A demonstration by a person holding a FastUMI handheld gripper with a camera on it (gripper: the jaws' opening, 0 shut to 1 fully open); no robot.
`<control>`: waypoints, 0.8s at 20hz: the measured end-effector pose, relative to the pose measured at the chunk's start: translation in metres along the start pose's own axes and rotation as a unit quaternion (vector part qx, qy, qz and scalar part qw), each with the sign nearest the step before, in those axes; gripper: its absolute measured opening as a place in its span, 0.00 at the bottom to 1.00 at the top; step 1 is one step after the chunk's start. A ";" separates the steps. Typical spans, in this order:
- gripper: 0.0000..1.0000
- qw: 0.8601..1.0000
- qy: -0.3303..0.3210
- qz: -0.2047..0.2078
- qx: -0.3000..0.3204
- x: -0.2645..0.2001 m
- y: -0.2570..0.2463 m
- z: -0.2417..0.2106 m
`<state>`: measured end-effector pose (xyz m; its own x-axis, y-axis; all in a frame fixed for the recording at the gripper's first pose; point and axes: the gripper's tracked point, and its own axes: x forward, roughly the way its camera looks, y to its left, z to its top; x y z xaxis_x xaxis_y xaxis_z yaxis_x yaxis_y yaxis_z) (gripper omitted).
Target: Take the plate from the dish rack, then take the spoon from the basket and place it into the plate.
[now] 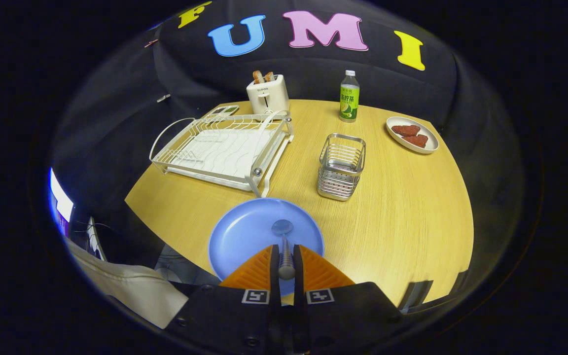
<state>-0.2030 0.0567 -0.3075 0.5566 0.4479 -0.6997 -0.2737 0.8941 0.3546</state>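
My gripper (286, 256) fingers, closed on the spoon (284, 244), cover the handle's end and the blue plate's (244, 236) near rim. Bottle (349, 96) label too small to tell. Toaster (267, 94) hides table's (402, 207) far edge.

We see the blue plate (244, 236) lying flat on the wooden table (402, 207), just in front of the dish rack's near corner. The white wire dish rack (222, 148) sits beyond it, no dishes in its slots. The metal mesh basket (341, 166) stands upright to the right of the rack. The metal spoon (284, 246) has its handle clamped between the fingers of the gripper (286, 259), bowl pointing forward over the plate's middle.
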 end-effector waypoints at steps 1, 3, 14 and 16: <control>0.12 1.000 -0.009 0.005 0.008 0.004 0.003 0.002; 0.12 1.000 -0.012 0.013 0.018 0.008 0.007 0.001; 0.17 0.998 0.068 -0.014 -0.010 0.038 -0.005 -0.063; 0.21 0.997 0.077 -0.021 0.000 0.043 -0.008 -0.066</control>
<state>-0.2289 0.0696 -0.3814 0.4411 0.4064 -0.8002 -0.2538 0.9117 0.3231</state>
